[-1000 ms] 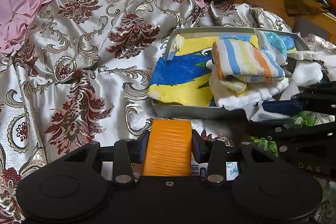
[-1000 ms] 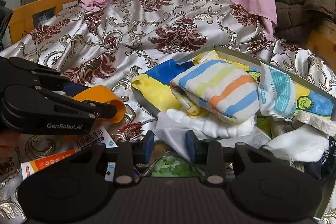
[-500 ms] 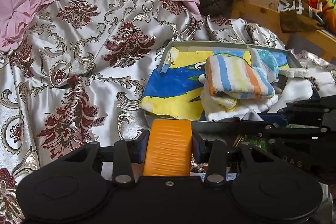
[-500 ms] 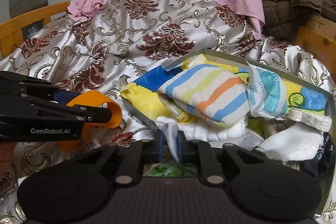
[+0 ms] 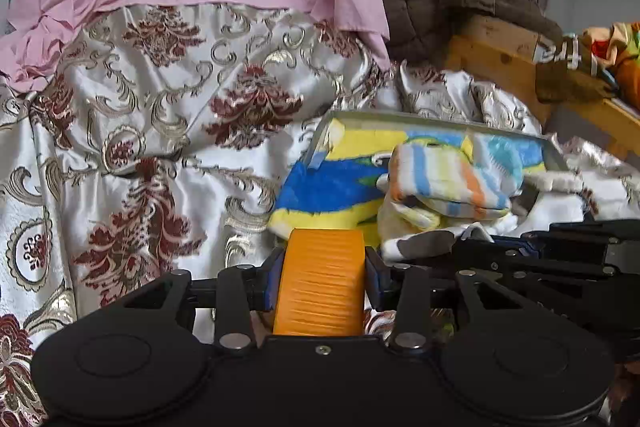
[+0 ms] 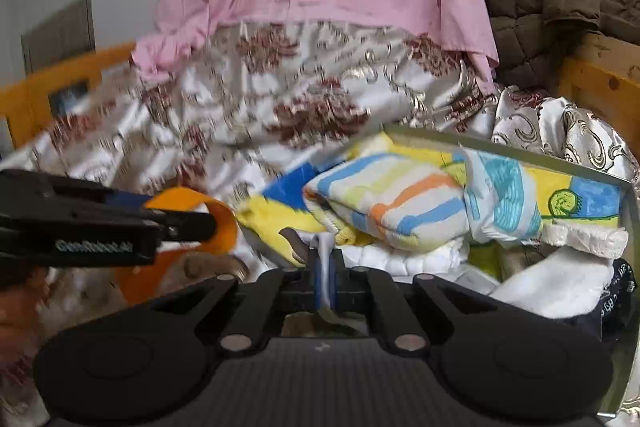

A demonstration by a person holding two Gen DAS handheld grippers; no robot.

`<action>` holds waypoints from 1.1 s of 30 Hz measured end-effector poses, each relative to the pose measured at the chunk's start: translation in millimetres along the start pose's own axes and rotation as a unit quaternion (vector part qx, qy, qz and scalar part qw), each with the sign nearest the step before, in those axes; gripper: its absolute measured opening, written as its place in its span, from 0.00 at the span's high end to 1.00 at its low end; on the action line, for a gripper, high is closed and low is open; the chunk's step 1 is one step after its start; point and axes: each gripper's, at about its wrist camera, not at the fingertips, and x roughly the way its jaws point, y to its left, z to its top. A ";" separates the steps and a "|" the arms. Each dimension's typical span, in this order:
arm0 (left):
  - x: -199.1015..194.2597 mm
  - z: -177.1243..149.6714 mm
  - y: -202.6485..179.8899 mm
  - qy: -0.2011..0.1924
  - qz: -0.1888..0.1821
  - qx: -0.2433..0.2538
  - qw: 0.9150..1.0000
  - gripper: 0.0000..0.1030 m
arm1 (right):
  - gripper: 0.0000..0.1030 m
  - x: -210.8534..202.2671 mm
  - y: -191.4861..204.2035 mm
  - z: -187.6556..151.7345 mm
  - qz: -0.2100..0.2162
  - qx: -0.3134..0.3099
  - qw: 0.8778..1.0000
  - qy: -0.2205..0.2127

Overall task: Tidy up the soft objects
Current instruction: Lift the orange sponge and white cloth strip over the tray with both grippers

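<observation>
The thin white wrapper (image 6: 325,247) at the tray's (image 6: 500,147) near edge on the bed is now pinched in the right tool (image 6: 326,279), whose jaws have just closed on it, so it looks ready for lifting, while the left tool (image 5: 320,279) stays clamped on the orange roll (image 5: 320,283).

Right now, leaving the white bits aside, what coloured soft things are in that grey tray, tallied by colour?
Striped folded towel: 1
Blue-and-yellow towel: 1
Blue-and-white packet: 1
Dark navy printed piece: 1
Total: 4
</observation>
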 end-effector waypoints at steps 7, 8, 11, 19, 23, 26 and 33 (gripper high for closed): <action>-11.7 23.3 -19.8 -0.027 0.006 -0.003 1.000 0.59 | 0.96 -26.2 -12.9 18.0 0.029 0.023 0.998 -0.045; -12.8 27.3 -23.2 -0.030 0.007 -0.002 1.000 0.59 | 0.96 -30.9 -17.0 20.9 0.032 0.031 0.998 -0.053; -14.8 41.2 -35.6 -0.042 0.009 -0.001 0.999 0.59 | 0.96 -45.4 -33.6 29.8 0.039 0.058 0.994 -0.084; 1.7 79.1 -84.5 -0.070 -0.006 0.008 0.997 0.59 | 0.96 -69.1 -88.6 40.0 0.022 0.113 0.982 -0.148; 20.6 95.6 -108.3 -0.080 -0.015 0.002 0.997 0.59 | 0.96 -70.9 -113.9 39.2 -0.007 0.121 0.978 -0.170; 35.2 106.9 -122.4 -0.089 -0.027 -0.013 0.996 0.59 | 0.96 -66.3 -132.4 35.6 -0.022 0.136 0.975 -0.175; 70.6 110.2 -156.6 -0.078 -0.039 -0.003 0.996 0.59 | 0.96 -47.2 -160.0 22.5 -0.051 0.165 0.972 -0.158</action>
